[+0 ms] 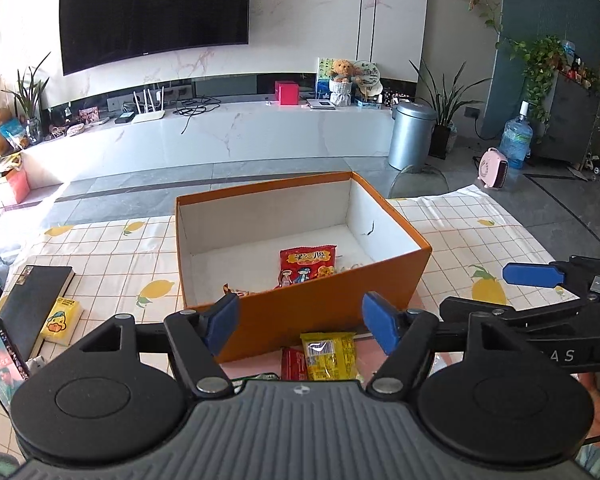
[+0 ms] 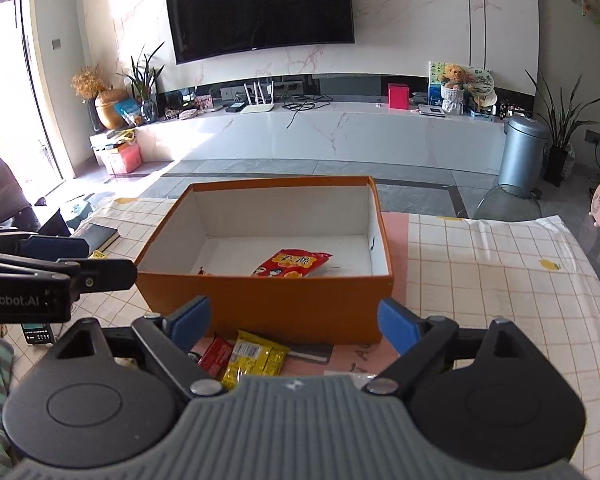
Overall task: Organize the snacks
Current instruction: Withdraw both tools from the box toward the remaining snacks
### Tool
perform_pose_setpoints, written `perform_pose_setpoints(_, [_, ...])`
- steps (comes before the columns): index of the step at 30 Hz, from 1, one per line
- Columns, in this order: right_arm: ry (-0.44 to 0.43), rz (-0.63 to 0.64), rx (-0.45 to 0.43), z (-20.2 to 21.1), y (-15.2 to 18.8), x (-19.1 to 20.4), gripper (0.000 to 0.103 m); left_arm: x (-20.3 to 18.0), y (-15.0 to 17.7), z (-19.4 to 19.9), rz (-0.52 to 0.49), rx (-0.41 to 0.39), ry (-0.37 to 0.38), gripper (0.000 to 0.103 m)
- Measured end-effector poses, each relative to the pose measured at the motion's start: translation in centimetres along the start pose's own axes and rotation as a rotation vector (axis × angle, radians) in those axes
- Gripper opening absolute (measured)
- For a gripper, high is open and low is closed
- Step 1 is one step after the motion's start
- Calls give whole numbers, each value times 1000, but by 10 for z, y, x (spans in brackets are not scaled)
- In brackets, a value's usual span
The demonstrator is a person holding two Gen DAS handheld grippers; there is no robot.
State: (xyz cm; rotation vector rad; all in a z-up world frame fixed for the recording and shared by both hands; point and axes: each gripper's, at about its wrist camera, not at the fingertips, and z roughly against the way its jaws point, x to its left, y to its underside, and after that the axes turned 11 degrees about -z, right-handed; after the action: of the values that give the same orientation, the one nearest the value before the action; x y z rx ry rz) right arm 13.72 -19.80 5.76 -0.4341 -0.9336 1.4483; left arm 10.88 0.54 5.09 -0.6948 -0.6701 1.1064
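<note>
orange box (image 1: 324, 312) holding a red snack packet (image 1: 307, 266), yellow packet (image 1: 329, 355) outside — both grippers' tongs apart, empty

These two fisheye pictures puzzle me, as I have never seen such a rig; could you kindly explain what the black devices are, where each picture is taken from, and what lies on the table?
No robot here: a person holds a two-finger gripper in each hand, each with a camera looking forward along its blue-padded fingers. One picture comes from the left gripper, the other from the right gripper; each also catches the other at its edge. Both stand open and hold nothing.

On the checked tablecloth stands an open orange box with a red snack packet inside and another packet barely visible at its near wall. Just in front of the box lie a yellow packet and a small red packet, still outside. To the left lie a black book and a yellow tissue pack.
</note>
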Motion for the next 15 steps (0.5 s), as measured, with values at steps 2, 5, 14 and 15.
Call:
perform_pose_setpoints(2, [-10, -28, -5, 7, 21, -4, 88, -4, 16, 4, -19, -14, -29, 83])
perform_pose_setpoints(5, [-2, -56, -28, 12, 48, -9, 88, -12, 39, 4, -23, -21, -51, 83])
perform_pose_setpoints(14, [83, -22, -17, -10, 112, -22, 83, -27, 93, -23, -3, 12, 15, 81])
perform_pose_setpoints(15, [94, -13, -11, -13, 115, -23, 82, -30, 94, -26, -13, 17, 21, 81])
